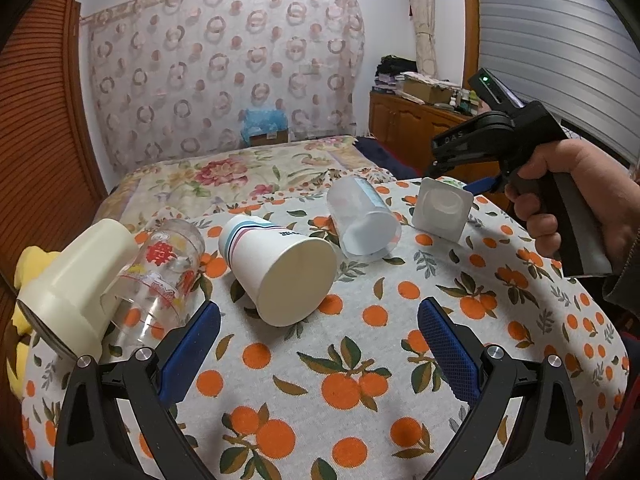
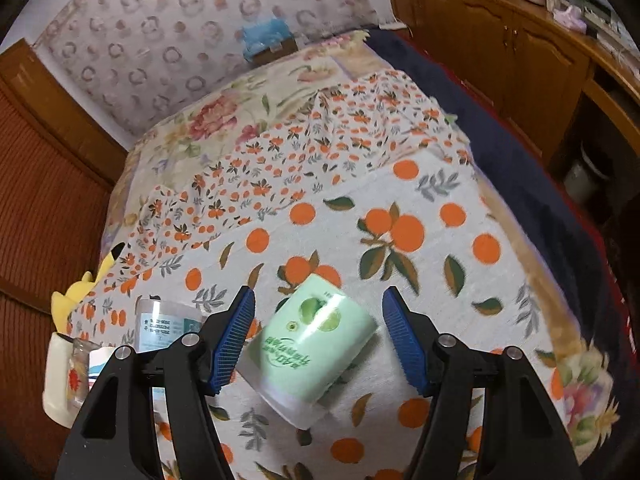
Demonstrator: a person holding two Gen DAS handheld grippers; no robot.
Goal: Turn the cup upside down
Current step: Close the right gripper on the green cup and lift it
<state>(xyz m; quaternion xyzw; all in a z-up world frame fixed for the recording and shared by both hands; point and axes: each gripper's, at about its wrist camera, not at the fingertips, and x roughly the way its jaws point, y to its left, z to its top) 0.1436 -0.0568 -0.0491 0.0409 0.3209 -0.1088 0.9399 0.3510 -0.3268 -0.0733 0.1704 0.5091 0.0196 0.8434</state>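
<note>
Room: white wall (image 1: 384, 20) hung with ring-patterned sheer curtain (image 1: 224, 64); floral-covered bed (image 1: 240, 172); wooden cabinets (image 2: 500, 40) along right; louvred wooden door (image 1: 40, 120) left.

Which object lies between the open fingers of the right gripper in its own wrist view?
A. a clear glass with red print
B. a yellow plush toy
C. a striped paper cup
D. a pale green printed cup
D: the pale green printed cup lies on the orange-print cloth between the spread blue pads of the right gripper, and neither pad visibly touches it.
</note>
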